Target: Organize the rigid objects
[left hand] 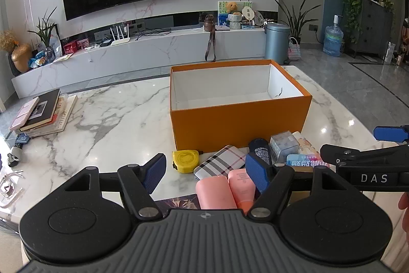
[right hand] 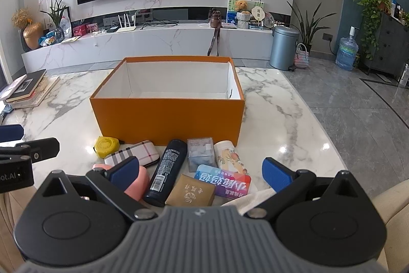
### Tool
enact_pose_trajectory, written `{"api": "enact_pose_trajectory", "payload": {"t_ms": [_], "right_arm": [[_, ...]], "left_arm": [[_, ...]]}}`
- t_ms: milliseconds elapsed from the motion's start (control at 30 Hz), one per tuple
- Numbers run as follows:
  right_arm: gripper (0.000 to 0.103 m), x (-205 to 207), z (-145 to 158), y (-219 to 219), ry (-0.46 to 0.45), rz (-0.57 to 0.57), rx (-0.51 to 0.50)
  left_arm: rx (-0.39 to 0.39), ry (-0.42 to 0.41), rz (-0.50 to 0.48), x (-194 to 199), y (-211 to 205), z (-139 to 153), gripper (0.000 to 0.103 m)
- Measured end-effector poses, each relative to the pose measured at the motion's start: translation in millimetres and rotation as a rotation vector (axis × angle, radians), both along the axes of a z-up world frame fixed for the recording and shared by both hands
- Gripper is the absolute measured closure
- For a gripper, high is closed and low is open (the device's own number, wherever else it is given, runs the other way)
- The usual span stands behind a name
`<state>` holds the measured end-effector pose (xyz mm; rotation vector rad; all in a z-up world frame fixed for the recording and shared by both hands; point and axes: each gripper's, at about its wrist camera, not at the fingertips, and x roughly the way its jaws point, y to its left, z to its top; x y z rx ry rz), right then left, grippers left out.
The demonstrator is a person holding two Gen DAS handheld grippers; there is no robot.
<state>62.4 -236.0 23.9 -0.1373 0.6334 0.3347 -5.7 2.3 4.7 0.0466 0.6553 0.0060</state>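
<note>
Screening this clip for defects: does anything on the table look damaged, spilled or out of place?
One flaw: the orange box has a small dark tear or scuff low on its white inner right wall, near the far corner. The box is otherwise empty, and the items lie bunched in front of it. Nothing is spilled.

An orange box (right hand: 168, 117) with a white inside stands open and empty on the marble table. Just in front of it lie a yellow tape measure (right hand: 105, 145), a plaid case (right hand: 131, 154), a dark bottle (right hand: 167, 169) on its side, a clear cube (right hand: 200, 153), a floral tube (right hand: 228, 156), a blue-and-pink packet (right hand: 222, 179), a brown box (right hand: 190, 192) and two pink tubes (left hand: 226, 189).
</note>
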Motion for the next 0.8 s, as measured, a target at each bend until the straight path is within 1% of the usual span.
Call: {"api": "enact_pose_trajectory", "payload": {"t_ms": [567,633,700,767,800], "right_arm": [[0.001,0.9,-1.7,0.9,0.003,0.002,0.002],[0.001,1.0,-2.5,0.9,0.006,0.005,0.002],[0.001,1.6,-4.2,2.2,0.014,0.013,0.004],[0.001,4.4,-7.7,2.1,0.037,0.026,0.021],[0.001,6.2,-10.1,1.6,0.053,0.032,0.034]], "left_arm": [[0.008,0.012,0.006,0.8,-0.4,-2.2,0.023],[0.003,0.028,-0.001,2.2,-0.1,-5.2,0.025],[0.010,0.064,-0.028,5.6,-0.9,-10.1,0.028],[-0.004,0.097,-0.055,8.8,0.4,-16.3,0.035],[-0.018,0.116,-0.069,11.0,2.2,-19.4,0.035]]}}
